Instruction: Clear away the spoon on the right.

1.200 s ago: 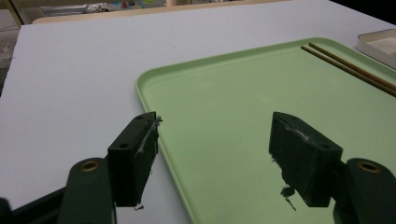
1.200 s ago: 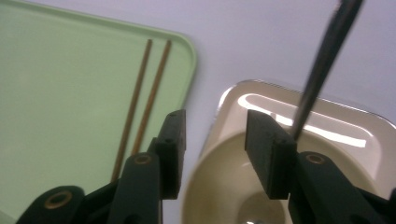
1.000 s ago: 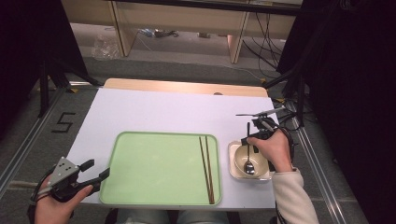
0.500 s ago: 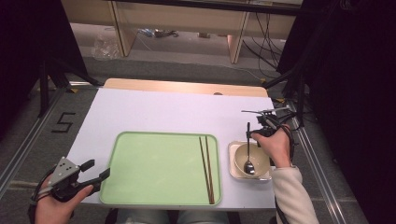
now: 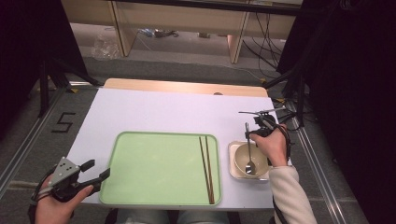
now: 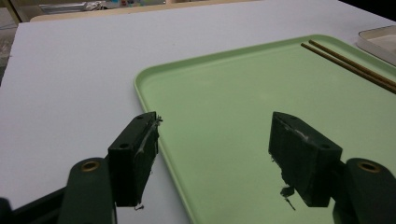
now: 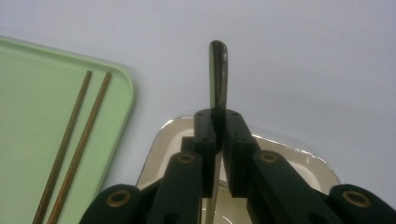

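A metal spoon (image 5: 249, 144) stands with its scoop in a cream bowl (image 5: 239, 161) at the table's right. My right gripper (image 5: 248, 134) is shut on the spoon's handle (image 7: 218, 74); its jaws have just been closing with the handle between them, and the handle's tip sticks out past the pads. The bowl sits in a small white dish (image 7: 299, 157). A pale green tray (image 5: 159, 168) lies at the front centre with two brown chopsticks (image 5: 207, 168) along its right side. My left gripper (image 5: 98, 169) hovers open and empty at the tray's front left corner (image 6: 212, 149).
The white table top (image 5: 177, 112) stretches behind the tray, with a wooden strip along its far edge. Black stands and cables crowd the floor on the right. The chopsticks (image 6: 350, 63) reach toward the dish's corner in the left gripper view.
My right gripper has sunk a little toward the bowl and its jaws have closed on the spoon handle. The left gripper has stayed where it was.
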Available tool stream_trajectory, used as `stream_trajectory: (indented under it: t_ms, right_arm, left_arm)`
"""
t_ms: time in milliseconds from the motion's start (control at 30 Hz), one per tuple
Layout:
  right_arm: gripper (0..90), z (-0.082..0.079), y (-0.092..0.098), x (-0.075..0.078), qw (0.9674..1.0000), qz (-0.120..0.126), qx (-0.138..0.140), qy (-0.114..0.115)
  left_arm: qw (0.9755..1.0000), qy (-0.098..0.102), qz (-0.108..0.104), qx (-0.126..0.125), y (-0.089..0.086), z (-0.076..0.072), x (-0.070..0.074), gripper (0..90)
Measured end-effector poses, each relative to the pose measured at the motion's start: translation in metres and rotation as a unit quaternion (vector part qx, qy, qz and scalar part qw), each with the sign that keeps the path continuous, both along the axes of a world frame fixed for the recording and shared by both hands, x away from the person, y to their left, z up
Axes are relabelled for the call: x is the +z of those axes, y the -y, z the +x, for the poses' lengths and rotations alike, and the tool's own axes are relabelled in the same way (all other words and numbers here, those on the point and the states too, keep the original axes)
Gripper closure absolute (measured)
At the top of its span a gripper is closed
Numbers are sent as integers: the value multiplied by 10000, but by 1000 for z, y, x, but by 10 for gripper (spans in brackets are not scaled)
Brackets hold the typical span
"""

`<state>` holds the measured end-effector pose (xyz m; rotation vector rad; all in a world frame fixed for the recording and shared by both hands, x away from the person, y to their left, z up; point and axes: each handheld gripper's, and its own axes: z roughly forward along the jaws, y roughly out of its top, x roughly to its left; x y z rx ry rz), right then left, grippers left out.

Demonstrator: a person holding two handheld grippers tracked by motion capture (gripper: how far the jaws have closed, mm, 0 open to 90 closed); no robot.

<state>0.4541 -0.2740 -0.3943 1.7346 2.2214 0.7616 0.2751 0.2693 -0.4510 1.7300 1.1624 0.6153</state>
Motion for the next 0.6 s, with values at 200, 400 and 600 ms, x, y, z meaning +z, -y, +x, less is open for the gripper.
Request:
stream_trajectory:
  t_ms: [200,400,600]
  right_arm:
    - [900,2,-2,-1,9999,-87,62,-78]
    - [900,-1,0,3,9999,-61,75,-59]
    - [900,-3,2,10,9999,-109,125,-24]
  left_arm:
    - [10000,-4,1,2,0,0,0,327]
    - [10000,-1,5,5,0,0,0,328]
    - [10000,-1,8,10,0,0,0,328]
